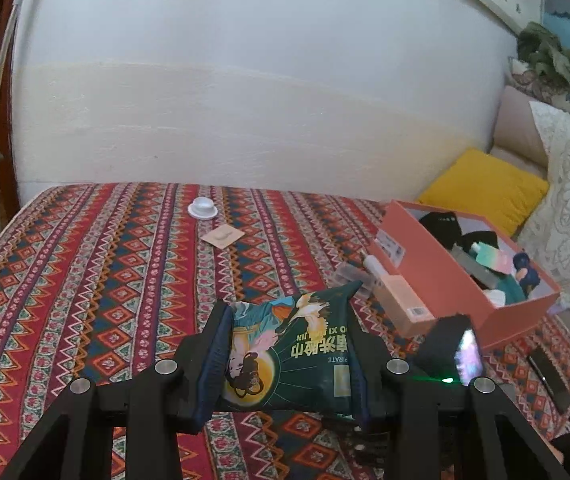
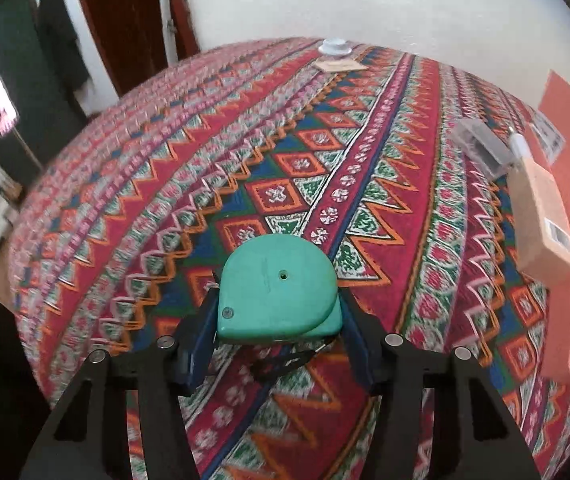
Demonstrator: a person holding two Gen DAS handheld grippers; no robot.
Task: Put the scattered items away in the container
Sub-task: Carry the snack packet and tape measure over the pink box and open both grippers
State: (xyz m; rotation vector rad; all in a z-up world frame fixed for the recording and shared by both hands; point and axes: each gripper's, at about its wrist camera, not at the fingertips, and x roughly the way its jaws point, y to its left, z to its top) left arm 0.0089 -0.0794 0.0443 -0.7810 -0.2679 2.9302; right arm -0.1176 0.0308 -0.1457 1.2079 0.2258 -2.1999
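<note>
Both grippers carrying items, box lying to the right

The left gripper (image 1: 285,360) is squeezing the tissue pack (image 1: 289,352), nearer the orange box (image 1: 517,312); the right gripper (image 2: 279,320) is clamping the green tape measure (image 2: 279,292).

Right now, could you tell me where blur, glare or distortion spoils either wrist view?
Left wrist view: sharp, fisheye bends the wall; glare whites out the right gripper's screen. Right wrist view: motion blur smears the patterned cloth at left; the green tape measure stays crisp.

left gripper (image 1: 287,354) clamped shut, right gripper (image 2: 279,316) clamped shut
</note>
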